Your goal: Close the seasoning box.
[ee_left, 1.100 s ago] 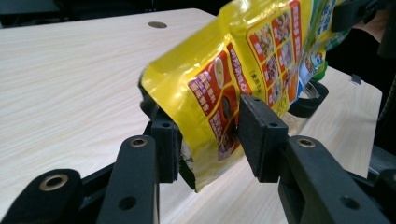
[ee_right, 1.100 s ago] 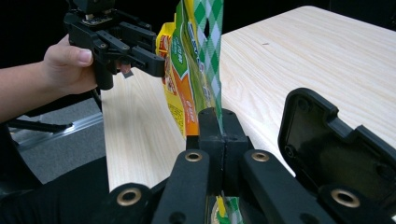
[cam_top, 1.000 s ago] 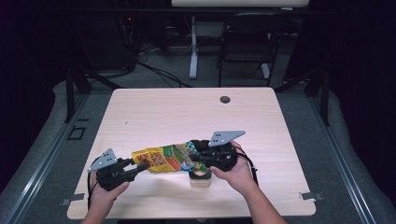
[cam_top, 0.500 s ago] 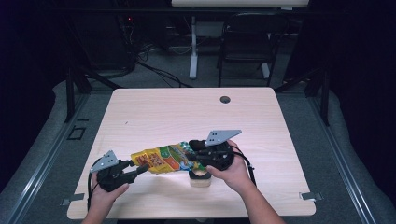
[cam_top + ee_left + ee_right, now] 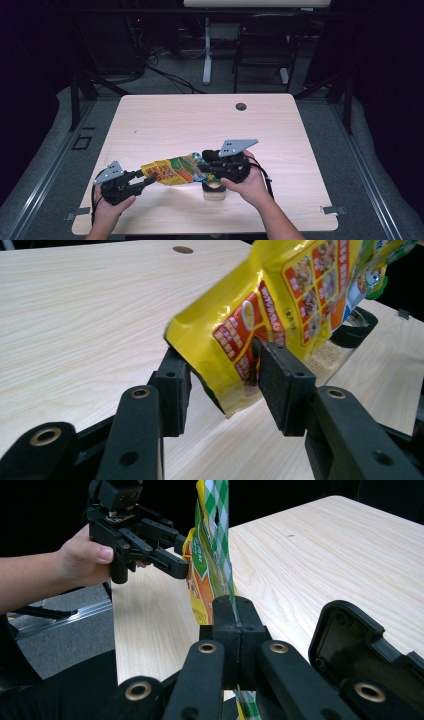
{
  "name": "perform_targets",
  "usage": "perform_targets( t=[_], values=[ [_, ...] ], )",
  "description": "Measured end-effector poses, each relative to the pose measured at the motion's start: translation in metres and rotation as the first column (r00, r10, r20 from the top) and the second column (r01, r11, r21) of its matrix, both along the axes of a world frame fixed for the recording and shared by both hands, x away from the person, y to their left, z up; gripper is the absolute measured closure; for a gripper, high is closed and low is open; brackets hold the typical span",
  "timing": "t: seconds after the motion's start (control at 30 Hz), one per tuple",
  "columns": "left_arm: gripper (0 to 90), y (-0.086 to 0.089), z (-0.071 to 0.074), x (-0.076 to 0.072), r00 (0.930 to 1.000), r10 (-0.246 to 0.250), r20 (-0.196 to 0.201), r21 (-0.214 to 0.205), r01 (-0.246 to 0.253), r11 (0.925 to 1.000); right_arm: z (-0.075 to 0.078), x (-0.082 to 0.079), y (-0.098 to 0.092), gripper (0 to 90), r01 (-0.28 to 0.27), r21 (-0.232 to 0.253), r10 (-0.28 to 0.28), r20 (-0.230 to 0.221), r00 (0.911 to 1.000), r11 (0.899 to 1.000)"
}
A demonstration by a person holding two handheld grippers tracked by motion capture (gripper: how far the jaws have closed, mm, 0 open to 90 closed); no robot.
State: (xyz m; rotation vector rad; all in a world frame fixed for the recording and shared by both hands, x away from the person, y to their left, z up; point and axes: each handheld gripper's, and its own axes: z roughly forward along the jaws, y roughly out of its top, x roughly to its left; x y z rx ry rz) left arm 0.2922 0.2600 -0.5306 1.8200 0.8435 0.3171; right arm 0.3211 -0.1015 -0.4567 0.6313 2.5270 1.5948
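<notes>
Pale wooden tabletop (image 5: pixel 170 120) fills mid-frame; low in the high view a yellow snack pouch (image 5: pixel 172 170) hangs above it over a small container (image 5: pixel 214 190). Right gripper (image 5: pixel 235 615) pinches the pouch's checked end, while the left gripper (image 5: pixel 222 382), lower left, has just been opening, its pads now off the pouch's corner between them, so the right one likely carries it alone.
</notes>
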Motion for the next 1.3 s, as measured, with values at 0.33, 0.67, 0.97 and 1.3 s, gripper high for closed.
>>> perform_targets(
  t=[0.33, 0.67, 0.97, 1.3],
  values=[
    [56.6, 0.015, 0.003, 0.000, 0.9990, 0.044, 0.001, -0.013, -0.044, 0.9989, 0.002, 0.001, 0.000, 90.0, 0.005, -0.005, -0.005, 0.002, 1.0000, 1.000],
    [56.7, 0.026, 0.007, 0.000, 0.9958, 0.090, 0.017, -0.020, -0.090, 0.9957, 0.004, 0.000, 0.007, 90.0, 0.009, -0.023, -0.009, 0.003, 1.0000, 1.000],
    [64.0, 0.017, 0.018, -0.005, 0.9977, 0.041, 0.054, -0.012, -0.040, 0.9991, 0.004, 0.002, 0.013, 90.0, 0.009, -0.035, -0.009, -0.001, 1.0000, 0.999],
    [60.7, 0.003, 0.015, 0.000, 0.9984, 0.021, 0.054, 0.008, -0.021, 0.9998, 0.006, 0.003, 0.018, 90.0, 0.000, -0.042, 0.000, -0.003, 1.0000, 0.999]
  ],
)
